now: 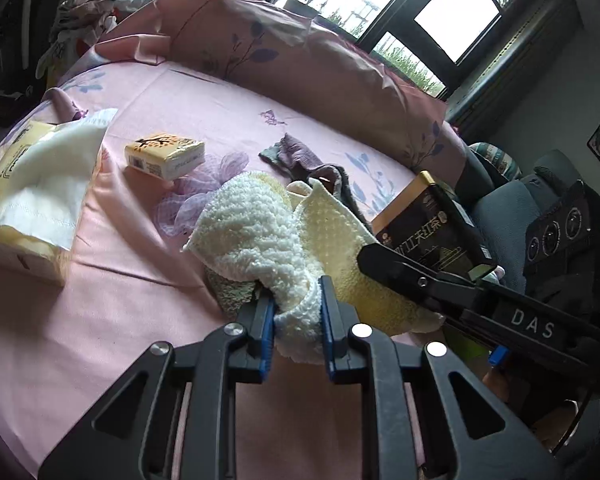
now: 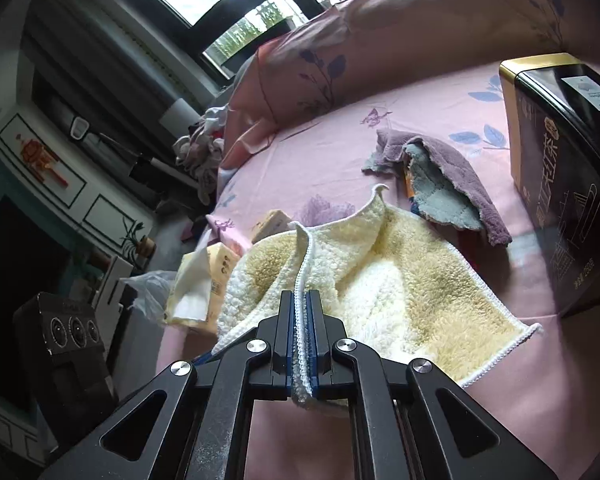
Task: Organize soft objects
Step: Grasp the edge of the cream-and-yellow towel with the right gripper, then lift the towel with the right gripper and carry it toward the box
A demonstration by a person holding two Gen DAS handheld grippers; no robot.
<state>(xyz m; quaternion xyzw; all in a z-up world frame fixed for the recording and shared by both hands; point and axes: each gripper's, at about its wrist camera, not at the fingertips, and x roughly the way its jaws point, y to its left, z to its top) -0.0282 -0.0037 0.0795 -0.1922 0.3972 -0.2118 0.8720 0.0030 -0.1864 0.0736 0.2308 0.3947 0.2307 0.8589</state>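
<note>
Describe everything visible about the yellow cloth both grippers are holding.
The yellow cloth is fluffy, pale yellow and cream, with a white stitched hem. It lies crumpled on the pink bedsheet, partly lifted. The right gripper pinches its hem; the left gripper clamps a bunched edge. A purple-grey cloth lies just beyond.

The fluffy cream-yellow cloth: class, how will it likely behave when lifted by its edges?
The fluffy cream-yellow cloth is probably floppy: it already folds and sags. Likely light, bunching easily. Its nubby pile probably resists slipping.
</note>
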